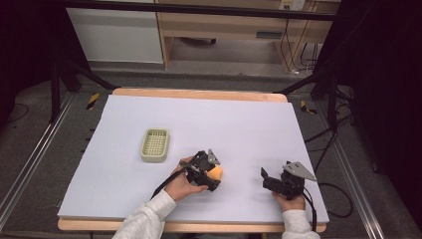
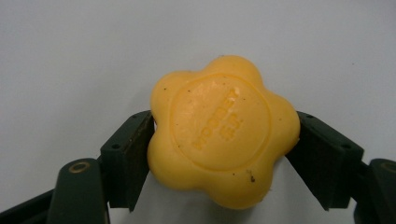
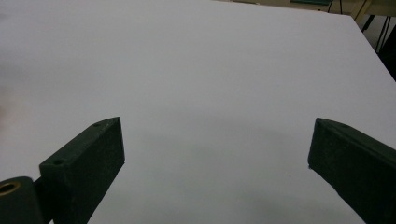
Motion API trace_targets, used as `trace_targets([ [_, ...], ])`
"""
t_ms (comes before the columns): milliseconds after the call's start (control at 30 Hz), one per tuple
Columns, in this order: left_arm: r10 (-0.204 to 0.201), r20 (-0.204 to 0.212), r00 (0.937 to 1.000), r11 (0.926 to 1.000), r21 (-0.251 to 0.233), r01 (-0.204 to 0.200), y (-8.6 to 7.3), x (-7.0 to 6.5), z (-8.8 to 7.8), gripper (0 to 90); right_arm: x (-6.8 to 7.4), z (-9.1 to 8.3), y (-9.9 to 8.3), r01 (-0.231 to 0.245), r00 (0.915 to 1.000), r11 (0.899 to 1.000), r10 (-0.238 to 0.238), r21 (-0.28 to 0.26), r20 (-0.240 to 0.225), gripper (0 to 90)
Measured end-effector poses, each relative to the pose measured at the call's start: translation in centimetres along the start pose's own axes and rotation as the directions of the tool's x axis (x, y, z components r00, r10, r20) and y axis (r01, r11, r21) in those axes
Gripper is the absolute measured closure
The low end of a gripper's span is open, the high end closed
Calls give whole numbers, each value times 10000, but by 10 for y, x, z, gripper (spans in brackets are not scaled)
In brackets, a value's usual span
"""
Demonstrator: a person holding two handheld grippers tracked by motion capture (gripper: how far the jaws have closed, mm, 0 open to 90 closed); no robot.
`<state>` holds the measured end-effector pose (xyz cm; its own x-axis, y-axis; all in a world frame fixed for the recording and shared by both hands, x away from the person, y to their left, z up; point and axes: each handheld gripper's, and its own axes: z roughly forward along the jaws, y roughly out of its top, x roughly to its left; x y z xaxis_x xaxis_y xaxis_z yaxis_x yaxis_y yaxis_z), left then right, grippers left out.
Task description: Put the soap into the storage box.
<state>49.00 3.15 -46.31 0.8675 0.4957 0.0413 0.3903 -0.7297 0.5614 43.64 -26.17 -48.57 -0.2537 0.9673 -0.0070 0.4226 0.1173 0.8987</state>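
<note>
A yellow flower-shaped soap (image 2: 223, 133) with a stamped round centre sits between the two black jaws of my left gripper (image 2: 224, 140), which press on its left and right sides. In the high view the same soap (image 1: 215, 173) shows at the tip of the left gripper (image 1: 213, 175), near the table's front middle, low over the white sheet. My right gripper (image 1: 265, 178) is held near the front right, jaws wide apart; in the right gripper view (image 3: 215, 144) nothing lies between them, just white surface.
A pale green slotted soap dish (image 1: 155, 145) stands on the white sheet (image 1: 209, 119) left of the left gripper. Wooden table edges frame the sheet. Black cables trail from both grippers toward the front and right side.
</note>
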Motion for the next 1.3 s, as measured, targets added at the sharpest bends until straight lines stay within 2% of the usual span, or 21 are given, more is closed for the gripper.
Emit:
trace_targets([
  [300,154,-2,9999,9997,173,-154,2,1,3,248,0,0,0,2,10000,10000,-2,7,1,42],
  [867,44,249,9997,9992,388,-54,5,3,5,262,0,0,0,1,10000,10000,-1,31,-11,42],
  [1300,126,101,9999,9979,632,-132,8,2,4,264,0,0,0,13,10000,10000,-13,46,-15,42],
])
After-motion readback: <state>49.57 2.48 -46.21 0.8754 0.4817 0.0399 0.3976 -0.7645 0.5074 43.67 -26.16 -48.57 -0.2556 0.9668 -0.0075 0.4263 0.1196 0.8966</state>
